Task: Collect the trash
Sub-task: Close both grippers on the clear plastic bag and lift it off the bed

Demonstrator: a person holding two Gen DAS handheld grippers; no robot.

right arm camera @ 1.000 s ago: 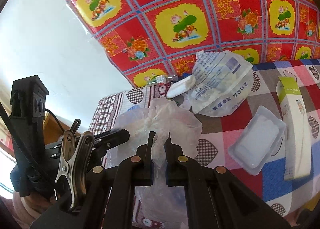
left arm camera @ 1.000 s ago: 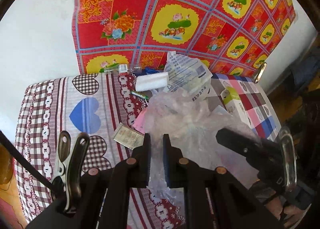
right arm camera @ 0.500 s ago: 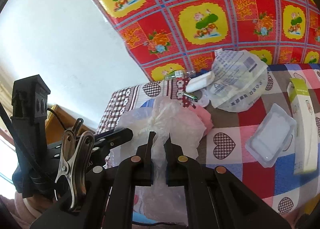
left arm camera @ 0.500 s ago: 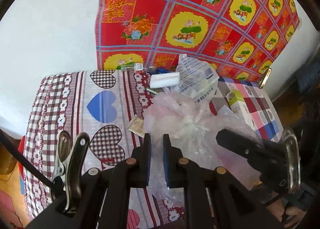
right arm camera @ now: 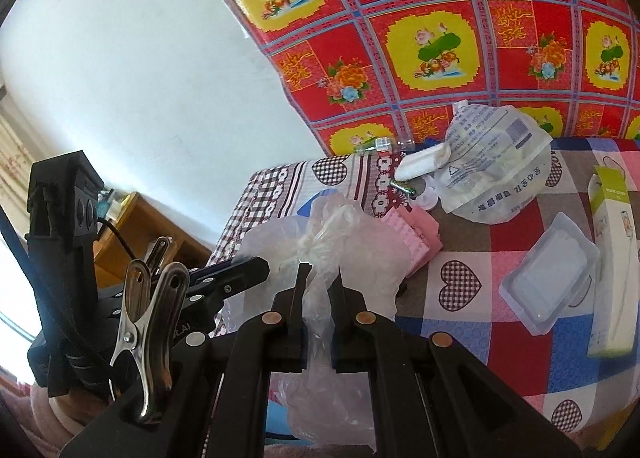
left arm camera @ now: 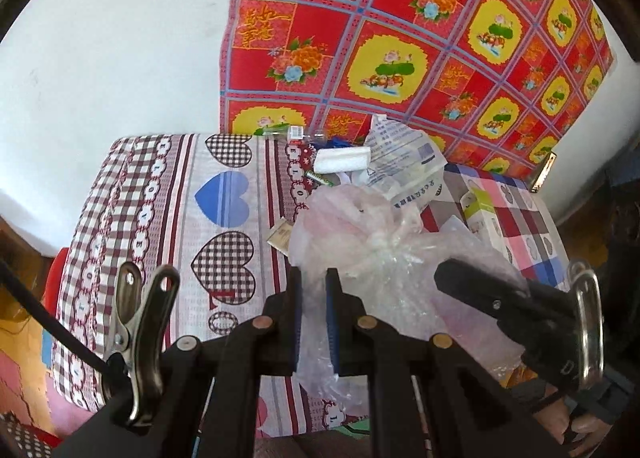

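One plastic bag (right arm camera: 320,242), one clear tray (right arm camera: 550,278), one green-and-white box (right arm camera: 612,266)

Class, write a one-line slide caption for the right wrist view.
Right gripper clamps a clear plastic bag over a checked tablecloth littered with trash.

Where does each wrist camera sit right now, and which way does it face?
Left wrist: on the left gripper, looking down along its fingers over the heart-patterned tablecloth to the red floral wall cloth; its jaws pinch the clear crinkled plastic bag; the right gripper enters from the right.
Right wrist: on the right gripper, pinching the same plastic bag, facing the table's litter and the clear plastic tray; the left gripper enters from the left.
Shared: bag, tablecloth, wall cloth, printed white pouch.
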